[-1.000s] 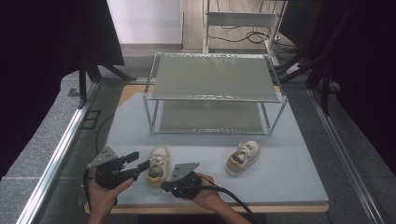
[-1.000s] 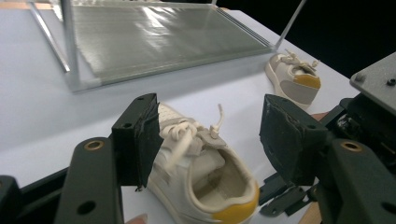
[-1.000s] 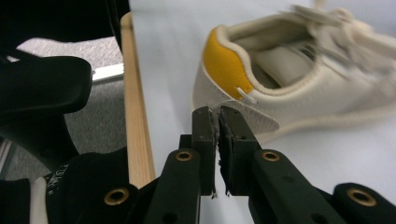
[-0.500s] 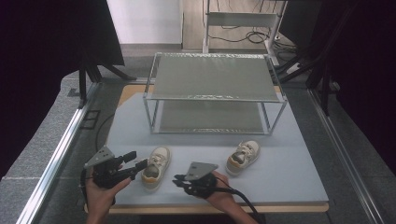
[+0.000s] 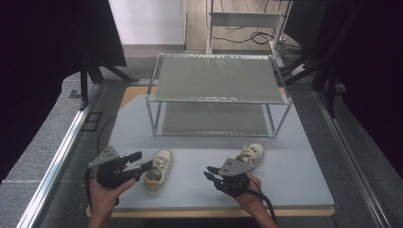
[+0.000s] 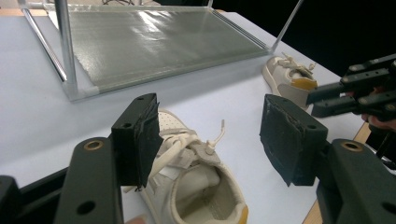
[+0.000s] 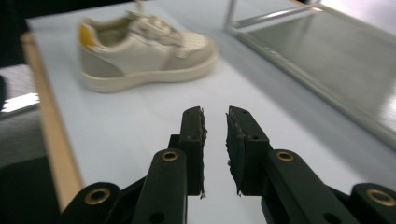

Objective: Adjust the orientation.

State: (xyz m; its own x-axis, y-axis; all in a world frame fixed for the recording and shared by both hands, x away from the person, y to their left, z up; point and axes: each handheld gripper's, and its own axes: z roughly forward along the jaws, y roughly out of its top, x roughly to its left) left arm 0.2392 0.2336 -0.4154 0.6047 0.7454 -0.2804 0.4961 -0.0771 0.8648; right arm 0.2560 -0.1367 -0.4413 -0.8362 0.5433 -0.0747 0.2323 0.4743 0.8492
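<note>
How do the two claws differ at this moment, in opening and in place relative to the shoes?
The left claw is wide open, its jaws either side of the near shoe; the right claw is nearly shut, with just a narrow gap and nothing between its jaws. The left claw is at its shoe, while the right claw is apart from the far shoe. Both are hand-held, low over the table.
</note>
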